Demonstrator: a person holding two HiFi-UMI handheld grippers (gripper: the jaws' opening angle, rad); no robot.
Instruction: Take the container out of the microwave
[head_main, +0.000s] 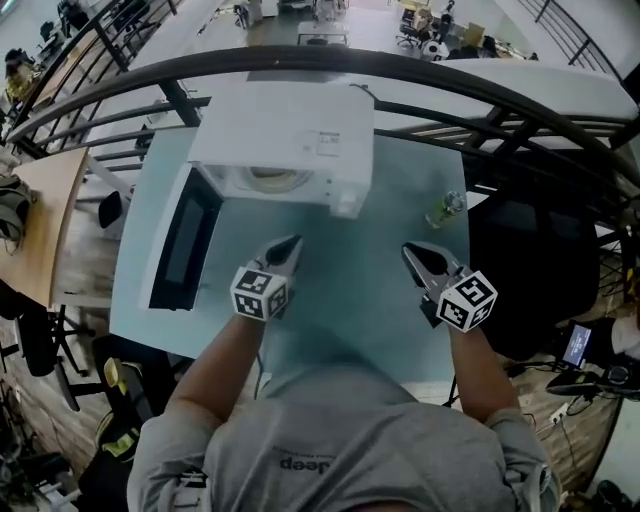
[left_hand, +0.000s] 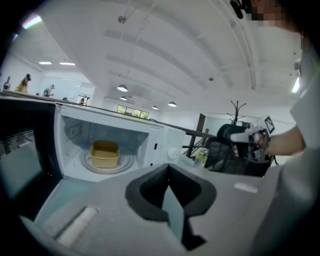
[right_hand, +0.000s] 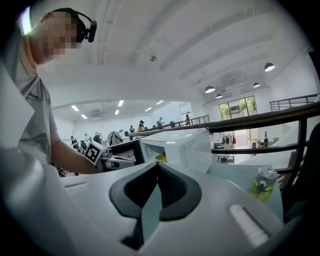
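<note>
Pale blue desk (head_main: 345, 300): a white microwave (head_main: 290, 140), door open, at its far edge; a small bottle (head_main: 445, 209) near its right edge

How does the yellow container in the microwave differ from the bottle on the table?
The container is low and open-topped; the bottle is narrow and capped. The container sits inside the microwave; the bottle stands out on the table. Both are upright.

Yellow container (left_hand: 104, 154) upright on the turntable (left_hand: 128, 164) inside the open white microwave (head_main: 285, 135).
</note>
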